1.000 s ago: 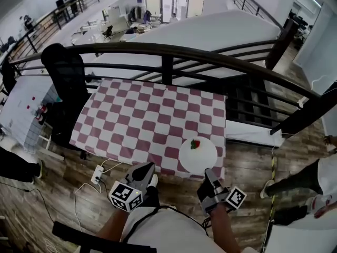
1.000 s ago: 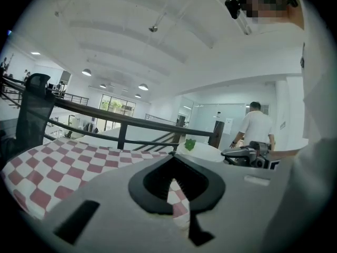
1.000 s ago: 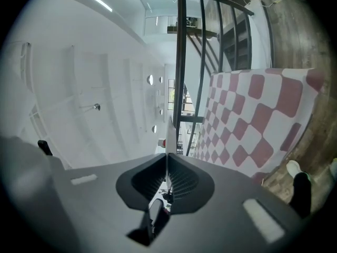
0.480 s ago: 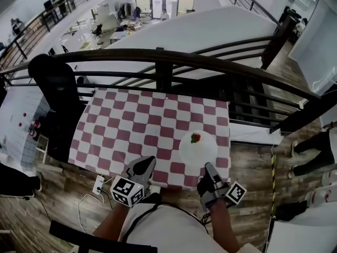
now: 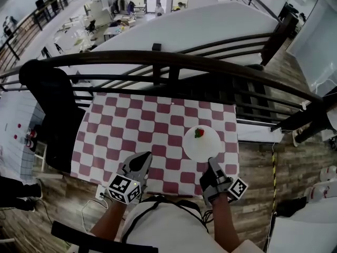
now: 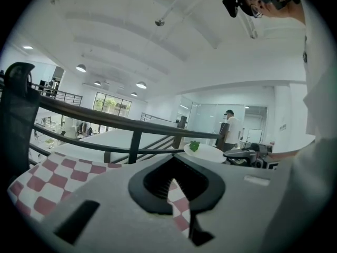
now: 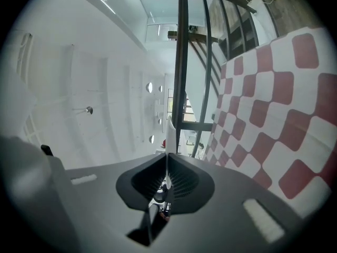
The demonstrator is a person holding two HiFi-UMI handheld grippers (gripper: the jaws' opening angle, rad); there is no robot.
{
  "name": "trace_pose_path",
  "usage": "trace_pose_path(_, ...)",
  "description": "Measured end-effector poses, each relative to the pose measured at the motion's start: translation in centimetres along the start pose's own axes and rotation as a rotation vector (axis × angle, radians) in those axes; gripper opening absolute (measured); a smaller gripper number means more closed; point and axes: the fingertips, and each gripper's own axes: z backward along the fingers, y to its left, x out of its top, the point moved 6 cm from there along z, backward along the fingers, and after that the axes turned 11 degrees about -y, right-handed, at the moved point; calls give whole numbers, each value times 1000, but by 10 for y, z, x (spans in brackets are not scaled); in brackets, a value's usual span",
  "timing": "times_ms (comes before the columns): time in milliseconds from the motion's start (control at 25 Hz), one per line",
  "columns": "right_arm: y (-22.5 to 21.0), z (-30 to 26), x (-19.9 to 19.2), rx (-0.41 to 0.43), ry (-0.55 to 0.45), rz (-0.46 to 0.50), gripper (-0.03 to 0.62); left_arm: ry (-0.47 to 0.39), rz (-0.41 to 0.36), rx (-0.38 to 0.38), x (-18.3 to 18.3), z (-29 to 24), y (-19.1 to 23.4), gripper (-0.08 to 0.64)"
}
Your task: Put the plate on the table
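A white plate (image 5: pixel 201 144) carrying a small red and green strawberry (image 5: pixel 199 133) hangs over the near right part of the red-and-white checked table (image 5: pixel 137 125). My right gripper (image 5: pixel 212 165) is shut on the plate's near rim. In the right gripper view the plate (image 7: pixel 169 136) shows edge-on, pinched between the jaws of that gripper (image 7: pixel 167 159). My left gripper (image 5: pixel 141 161) sits over the table's near edge, shut and holding nothing. The left gripper view shows its jaws (image 6: pixel 174 159) together, with the plate (image 6: pixel 208 153) off to the right, above the cloth.
A dark curved railing (image 5: pixel 168 62) runs just behind the table, with a drop beyond it. A black chair (image 5: pixel 50 104) stands at the table's left. Cables and a socket strip (image 5: pixel 100 194) lie on the wood floor. Someone's leg (image 5: pixel 316 130) shows at the right.
Both grippers and the plate have moved forward, from the table's near edge to over the checked cloth. The right gripper's hold on the plate is unchanged.
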Motion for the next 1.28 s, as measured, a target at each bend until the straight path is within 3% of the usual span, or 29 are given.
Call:
trace_pose_path(280,-10,-53,-6,-1,-6,-17,18,-2,38,-4,-1,-17,36,6)
trace_pose_path(680,-43,-132,15,10,46,11,20,23,76,29,-16,-40,64,6)
trace_pose_path(1040,-100,-196,36,-3,96,-8,20,63,82,102,-33,-67,75,6)
trace_pose_path(1280,-136,-225,53,-20,122,-6,21,45,93,141,-37,-90,78,6)
